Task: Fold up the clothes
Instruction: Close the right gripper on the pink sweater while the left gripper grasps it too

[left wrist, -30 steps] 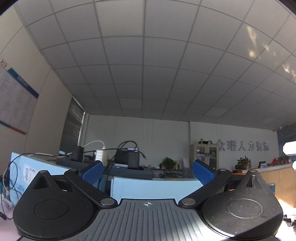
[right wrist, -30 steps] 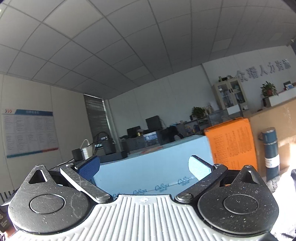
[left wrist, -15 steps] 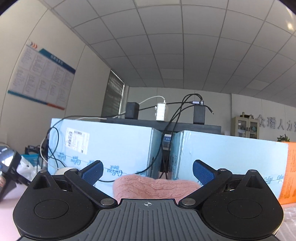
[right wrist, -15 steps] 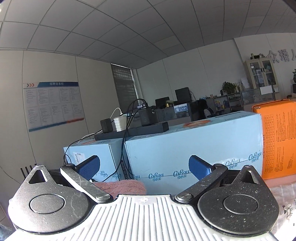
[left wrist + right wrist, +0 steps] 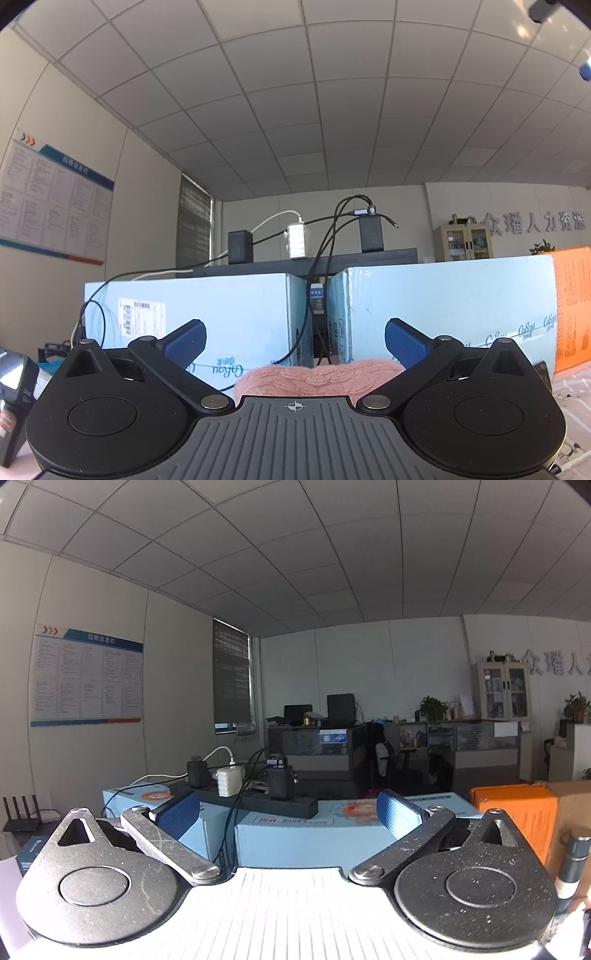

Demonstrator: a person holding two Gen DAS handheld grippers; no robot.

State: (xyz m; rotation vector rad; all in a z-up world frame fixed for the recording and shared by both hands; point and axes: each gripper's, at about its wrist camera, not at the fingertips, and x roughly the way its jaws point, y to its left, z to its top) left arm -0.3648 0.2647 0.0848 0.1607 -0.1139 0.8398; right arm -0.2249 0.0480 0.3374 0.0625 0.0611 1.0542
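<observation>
- So, far left in the left wrist view there's a wall poster (image 5: pixel 51 206) with a blue header, plus some dark gadget (image 5: pixel 13 398) poking in at the bottom left edge.
- Left tool (image 5: pixel 294 341) is wide apart, both blue pads spread with nothing between them.
- The pink knit sweater (image 5: pixel 317 378) sits low in the middle, right in front of that tool's body, bunched up, only its top edge showing. Can't tell if the pads touch it; it looks like it's just lying in the gap below them.
- Behind it are two light blue boxes (image 5: pixel 229 317), side by side with a dark gap between, and cables (image 5: pixel 321 266) dropping down into that gap.
- On top of the boxes there's a black power strip (image 5: pixel 332 260) with black adapters and a white charger (image 5: pixel 297 240) plugged in.
- Far right, an orange box (image 5: pixel 572 306) stands just beside the blue ones.
- Right wrist view: a router (image 5: pixel 20 818) with antennas at far left.
- Right tool (image 5: pixel 288 814) is wide apart too, holding nothing, and sits higher, looking over the box tops toward office desks and a cabinet (image 5: pixel 502 690) at the back.
- A grey-blue flask (image 5: pixel 572 864) stands at the far right edge, by the orange box.
</observation>
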